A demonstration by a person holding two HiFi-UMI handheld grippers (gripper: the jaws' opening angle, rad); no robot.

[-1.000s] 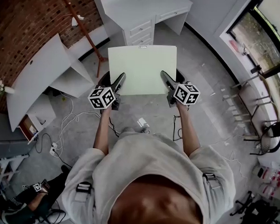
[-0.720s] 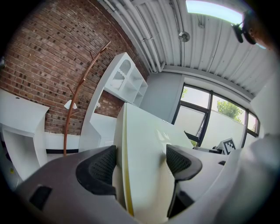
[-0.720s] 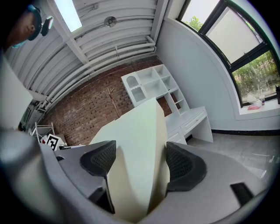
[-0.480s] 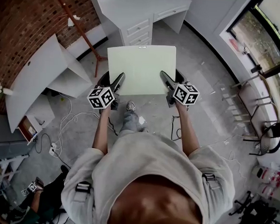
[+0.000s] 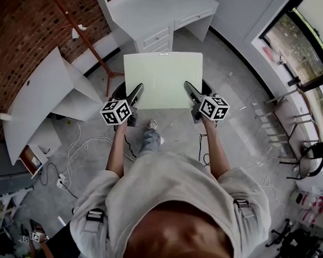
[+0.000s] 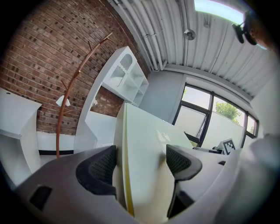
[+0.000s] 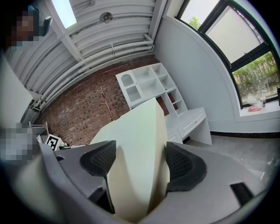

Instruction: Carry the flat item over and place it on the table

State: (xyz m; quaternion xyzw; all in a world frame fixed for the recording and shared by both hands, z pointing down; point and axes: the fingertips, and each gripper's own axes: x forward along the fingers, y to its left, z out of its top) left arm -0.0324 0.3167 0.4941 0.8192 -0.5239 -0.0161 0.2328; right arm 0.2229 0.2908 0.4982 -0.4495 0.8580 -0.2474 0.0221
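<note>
Both hands are locked on. The left gripper (image 5: 137, 91) has its jaws clamped narrow across the left edge of the pale cream flat rectangular board (image 5: 162, 78), and the right gripper (image 5: 190, 91) pinches the right edge the same way, black pads pressed on both faces. The board hangs level between the two grippers, stretching out ahead of them, well off the grey floor (image 5: 230, 117).

What's new in the last second? The board hasn't budged relative to either gripper, but the room has slid underneath. A shoe (image 5: 152, 124) has swung forward below the grippers, the reddish wooden coat stand (image 5: 85, 36) has drifted off to the left gripper's side, and the white desk with drawers (image 5: 155, 9) sits just beyond the board's far edge. That reads as a walking carry in full stride, grip steady.

The desk ahead looks like the landing spot, so I'd call this the late carry. No lowering yet; the board's far edge is not over the desktop as far as I can tell.
</note>
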